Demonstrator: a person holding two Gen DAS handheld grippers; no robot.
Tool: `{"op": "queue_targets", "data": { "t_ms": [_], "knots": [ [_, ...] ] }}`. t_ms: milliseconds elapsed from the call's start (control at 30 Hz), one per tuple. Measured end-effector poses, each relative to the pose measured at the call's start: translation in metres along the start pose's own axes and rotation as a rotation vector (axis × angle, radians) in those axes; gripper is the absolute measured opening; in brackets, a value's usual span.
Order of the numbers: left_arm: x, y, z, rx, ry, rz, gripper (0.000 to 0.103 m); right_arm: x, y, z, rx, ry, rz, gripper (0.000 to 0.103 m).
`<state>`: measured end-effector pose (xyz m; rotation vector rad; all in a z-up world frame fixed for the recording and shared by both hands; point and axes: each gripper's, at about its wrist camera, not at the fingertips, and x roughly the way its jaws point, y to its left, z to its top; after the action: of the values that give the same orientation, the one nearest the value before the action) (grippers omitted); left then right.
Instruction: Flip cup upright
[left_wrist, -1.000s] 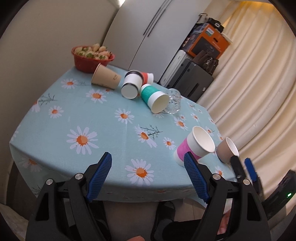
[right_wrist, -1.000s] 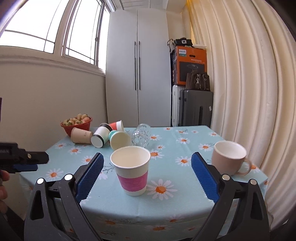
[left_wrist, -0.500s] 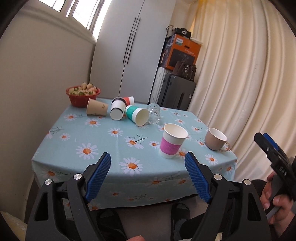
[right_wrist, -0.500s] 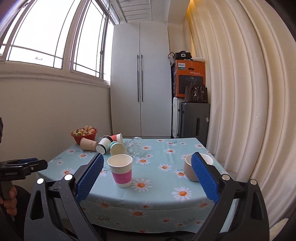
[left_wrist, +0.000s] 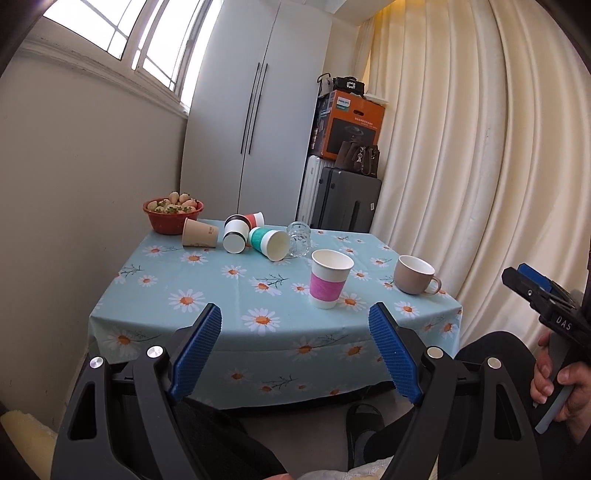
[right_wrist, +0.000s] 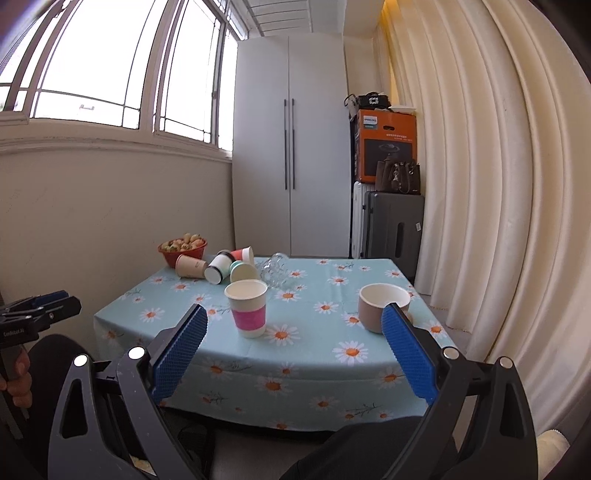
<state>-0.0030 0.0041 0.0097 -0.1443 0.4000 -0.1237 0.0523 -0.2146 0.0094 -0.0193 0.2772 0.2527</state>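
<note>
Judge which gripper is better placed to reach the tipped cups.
Left, marginally. The tipped cups lie far-left on the table. Both the left gripper and right gripper are open, off the table.

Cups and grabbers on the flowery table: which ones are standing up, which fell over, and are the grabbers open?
pink cup: upright, empty
beige mug: upright
brown cup: on its side
black-and-white cup: on its side
red cup: on its side
teal cup: on its side
glass: on its side
red bowl: upright, full of food
left gripper: jaws open, empty
right gripper: jaws open, empty
</note>
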Motion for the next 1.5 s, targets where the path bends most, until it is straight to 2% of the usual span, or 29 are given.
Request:
{"op": "queue_targets", "data": {
  "t_ms": [167, 333, 833, 1500],
  "knots": [
    [-0.012, -0.007, -0.008, 0.034, -0.022, 0.03, 0.08, -0.004, 0.007, -0.009, -0.027, 0.011, -0.003, 0.094],
    [-0.013, -0.002, -0.013, 0.011, -0.013, 0.021, 0.08, -0.004, 0.007, -0.017, -0.012, 0.051, 0.005, 0.094],
    [-0.006, -0.007, -0.018, 0.041, 0.011, 0.011, 0.08, 0.002, 0.011, -0.02, -0.017, 0.064, -0.023, 0.094],
    [-0.006, 0.001, -0.018, 0.012, 0.014, 0.004, 0.08, 0.007, 0.015, -0.025, -0.038, 0.073, -0.029, 0.094]
  ]
}}
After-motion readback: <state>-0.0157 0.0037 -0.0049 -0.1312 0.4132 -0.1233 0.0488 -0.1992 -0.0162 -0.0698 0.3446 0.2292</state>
